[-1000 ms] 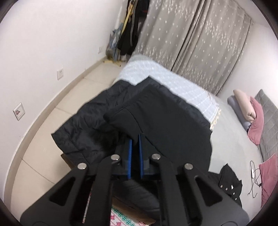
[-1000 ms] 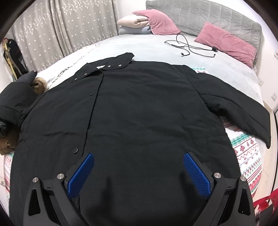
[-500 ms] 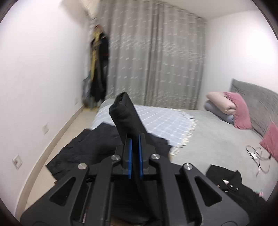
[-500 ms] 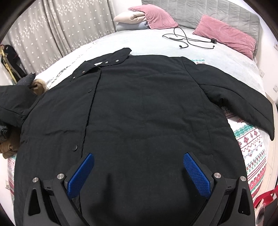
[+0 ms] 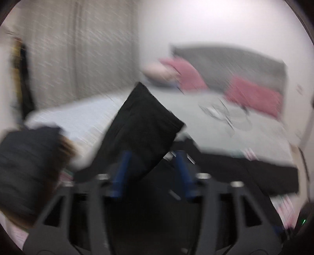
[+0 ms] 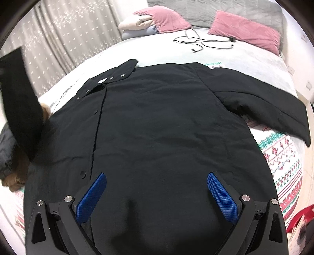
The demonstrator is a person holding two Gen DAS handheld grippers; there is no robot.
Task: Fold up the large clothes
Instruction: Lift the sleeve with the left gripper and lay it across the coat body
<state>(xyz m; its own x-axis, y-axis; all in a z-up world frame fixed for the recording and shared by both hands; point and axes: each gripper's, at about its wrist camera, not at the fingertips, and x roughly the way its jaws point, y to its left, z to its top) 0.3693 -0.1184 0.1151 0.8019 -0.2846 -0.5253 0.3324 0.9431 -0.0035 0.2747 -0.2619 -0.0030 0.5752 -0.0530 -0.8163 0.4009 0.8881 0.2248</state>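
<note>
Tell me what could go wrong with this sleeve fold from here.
1. The left gripper is opening while the raised sleeve is between its fingers; it may drop short and bunch.
2. The right gripper hangs open above the coat, so nothing pins it.

The coat [image 6: 157, 127] is plain black, with small silver-grey snaps along its collar and dark ones down its front. The gripper pads [image 6: 91, 198] are bright blue with a fine diamond texture on black frames. The bedspread [image 6: 245, 58] is pale grey. A blanket [image 6: 282, 166] under the coat is white with red and green festive bands. The pillows [image 6: 245, 31] are dusty pink, the headboard [image 6: 206, 9] grey. The curtain [image 6: 68, 35] is beige-grey with white speckles.
</note>
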